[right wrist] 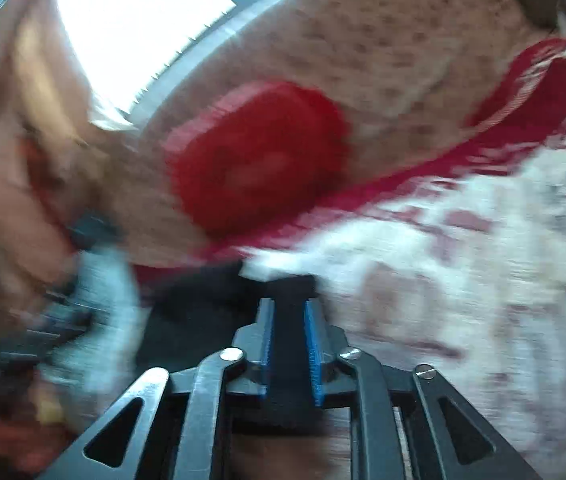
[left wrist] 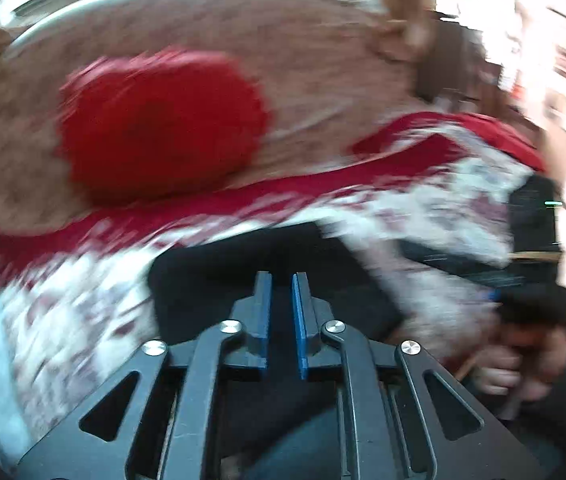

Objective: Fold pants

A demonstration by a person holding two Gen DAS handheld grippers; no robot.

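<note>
The work surface is a bed (left wrist: 303,52) covered with a tan speckled spread, with a bright window behind it; both views are heavily blurred.

Left gripper (left wrist: 281,280): its blue-padded fingers (left wrist: 263,304) stand narrow, nearly together, with a thin gap showing. Dark cloth lies directly beneath and ahead of them; whether the pads pinch it cannot be determined.

Right gripper (right wrist: 289,304): its fingers (right wrist: 312,344) stand somewhat apart, and dark fabric fills the space between the pads. Whether the pads press on it cannot be determined.

The dark pants (left wrist: 267,252) lie at the near edge of the bed, just in front of both grippers, bunched against a white cloth with a reddish print and red border (left wrist: 423,200). That cloth spreads across the bed to the right in the right wrist view.

A round red cushion (left wrist: 159,124) rests on the spread beyond the pants, touching the red border of the printed cloth.

In the left wrist view, the person's hand (left wrist: 523,364) grips the other tool's handle at lower right.
</note>
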